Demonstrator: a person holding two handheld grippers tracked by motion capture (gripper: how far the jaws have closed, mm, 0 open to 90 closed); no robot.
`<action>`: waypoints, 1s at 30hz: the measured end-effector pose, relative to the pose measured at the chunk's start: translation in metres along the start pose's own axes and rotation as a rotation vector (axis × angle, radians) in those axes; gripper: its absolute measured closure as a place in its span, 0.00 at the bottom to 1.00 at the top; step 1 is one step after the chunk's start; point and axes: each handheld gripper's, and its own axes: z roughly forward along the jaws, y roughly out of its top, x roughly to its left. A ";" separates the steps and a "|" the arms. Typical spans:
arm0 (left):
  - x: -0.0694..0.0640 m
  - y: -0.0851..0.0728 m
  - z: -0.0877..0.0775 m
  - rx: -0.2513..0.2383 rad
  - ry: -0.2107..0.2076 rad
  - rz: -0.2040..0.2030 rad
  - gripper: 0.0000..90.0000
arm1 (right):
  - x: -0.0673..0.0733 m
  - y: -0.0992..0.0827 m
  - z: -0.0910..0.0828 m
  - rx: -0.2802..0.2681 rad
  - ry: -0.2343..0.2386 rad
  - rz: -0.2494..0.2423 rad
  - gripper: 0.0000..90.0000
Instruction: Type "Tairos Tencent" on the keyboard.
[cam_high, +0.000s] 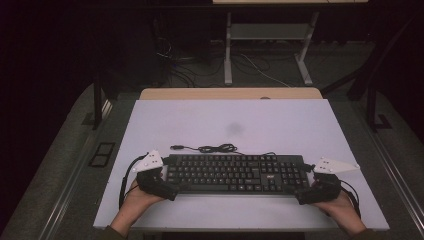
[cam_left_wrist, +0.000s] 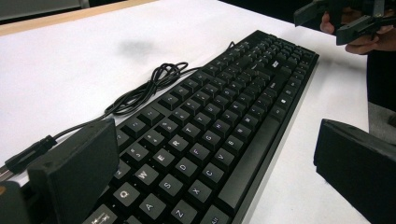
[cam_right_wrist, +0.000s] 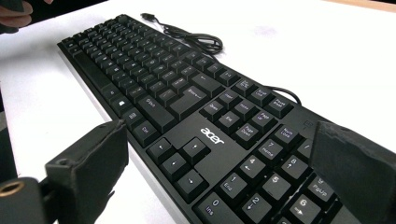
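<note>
A black keyboard (cam_high: 235, 172) lies across the near part of the white table top (cam_high: 225, 120), its cable (cam_high: 215, 148) bunched just behind it. My left gripper (cam_high: 167, 176) sits at the keyboard's left end. Its jaws stand wide open, one beyond the far edge and one off the near edge, the key rows (cam_left_wrist: 187, 154) between them. My right gripper (cam_high: 305, 181) sits at the right end, jaws equally wide, straddling the number pad (cam_right_wrist: 261, 172). No pad presses on the keyboard's sides. The right gripper (cam_left_wrist: 345, 18) also shows far off in the left gripper view.
A faint dark smudge (cam_high: 235, 129) marks the board behind the cable. A wooden table edge (cam_high: 230, 93) runs along the back. Beyond it stand white desk legs (cam_high: 228, 55) and floor cables. The cable's plug (cam_high: 176, 147) lies loose at the left.
</note>
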 end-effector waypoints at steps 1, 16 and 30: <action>0.000 0.000 0.000 -0.002 0.001 -0.001 0.00 | 0.000 0.000 0.000 -0.003 -0.002 0.001 0.05; 0.002 0.001 0.002 -0.008 0.006 -0.004 0.00 | 0.000 0.002 0.004 0.006 -0.004 0.001 0.05; 0.002 -0.001 -0.003 -0.023 0.006 -0.012 0.00 | 0.004 0.016 0.014 -0.015 0.002 0.003 0.05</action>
